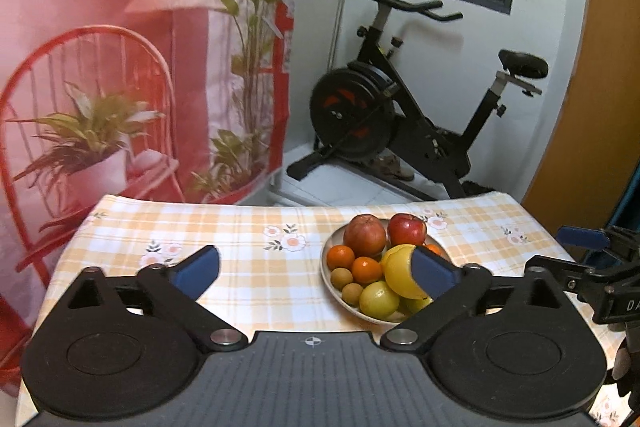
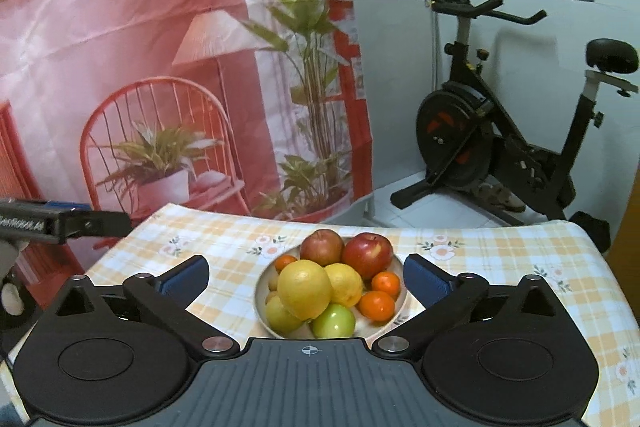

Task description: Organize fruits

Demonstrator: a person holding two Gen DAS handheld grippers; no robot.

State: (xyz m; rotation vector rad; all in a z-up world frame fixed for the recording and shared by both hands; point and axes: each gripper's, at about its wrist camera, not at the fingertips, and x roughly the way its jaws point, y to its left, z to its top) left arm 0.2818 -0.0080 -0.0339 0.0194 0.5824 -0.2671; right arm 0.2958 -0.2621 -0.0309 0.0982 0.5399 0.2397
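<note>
A pale plate [image 2: 259, 301] on the checked tablecloth [image 2: 500, 267] holds a heap of fruit: two red apples [image 2: 368, 253], a big yellow citrus [image 2: 304, 289], a green apple [image 2: 334, 321] and small oranges [image 2: 376, 305]. My right gripper [image 2: 306, 277] hangs above the near side of the plate, open, with nothing between its blue pads [image 2: 424, 279]. In the left wrist view the same plate [image 1: 326, 281] sits right of centre. My left gripper [image 1: 316, 271] is open and empty above the cloth. Its right pad [image 1: 432, 273] covers part of the yellow citrus [image 1: 396, 271].
Beyond the table's far edge stand an exercise bike [image 1: 400, 115] and a printed pink backdrop [image 1: 120, 67]. A wooden door [image 1: 600, 107] is at the right. Bare cloth [image 1: 248, 227] lies left of the plate. The left gripper's body [image 2: 60, 221] shows at the left edge of the right wrist view.
</note>
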